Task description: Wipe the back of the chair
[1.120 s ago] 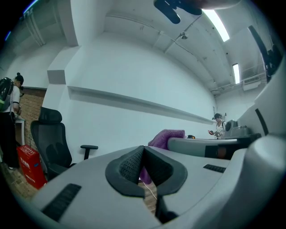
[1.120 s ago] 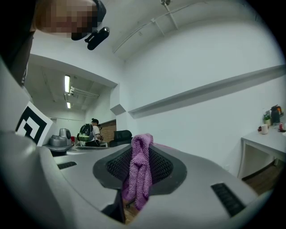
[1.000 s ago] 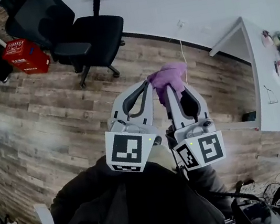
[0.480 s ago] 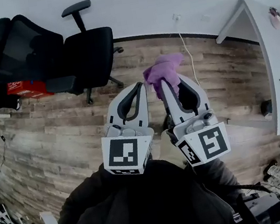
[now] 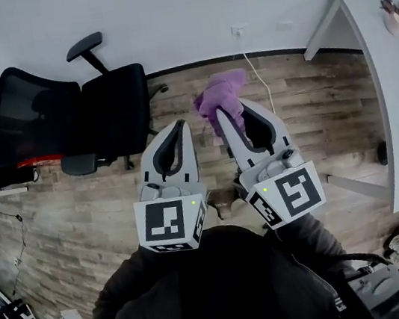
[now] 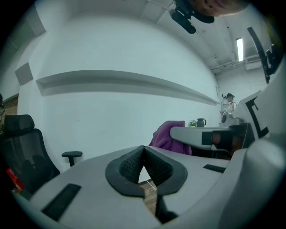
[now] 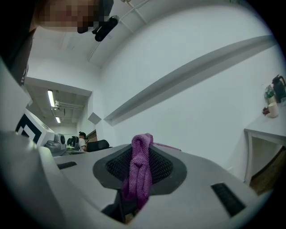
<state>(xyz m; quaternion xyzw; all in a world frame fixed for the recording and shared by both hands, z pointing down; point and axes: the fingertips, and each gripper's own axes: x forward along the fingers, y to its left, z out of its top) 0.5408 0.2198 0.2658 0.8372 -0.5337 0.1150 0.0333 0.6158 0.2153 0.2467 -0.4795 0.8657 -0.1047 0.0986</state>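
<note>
Our right claw [image 5: 228,112] is clamped on the purple cloth [image 5: 220,91]. The cloth's nubbly folds bunch past the tips and hang down between the ribbed black pads [image 7: 161,168]. Our left claw [image 5: 179,126], on the chair's side of the right one, has its jaws pressed together on nothing.

The chair [image 5: 63,113] stands well apart from the cloth and touches neither claw. A second ago it sat at the top of the head view, seat toward us. Now it lies off to the left with its back spread broadside. The red crate [image 5: 33,161], then in plain sight beside the chair, is now only a sliver under the chair's back. Both claws have kept side by side, the grip on the cloth unchanged.

The chair's back is curved black mesh, its seat padded black fabric, and one T-shaped armrest [image 5: 84,45] juts out. The chair rests on a wood-plank floor [image 5: 78,205]. A white desk [image 5: 395,107] stands far from the chair, beyond the claws.
</note>
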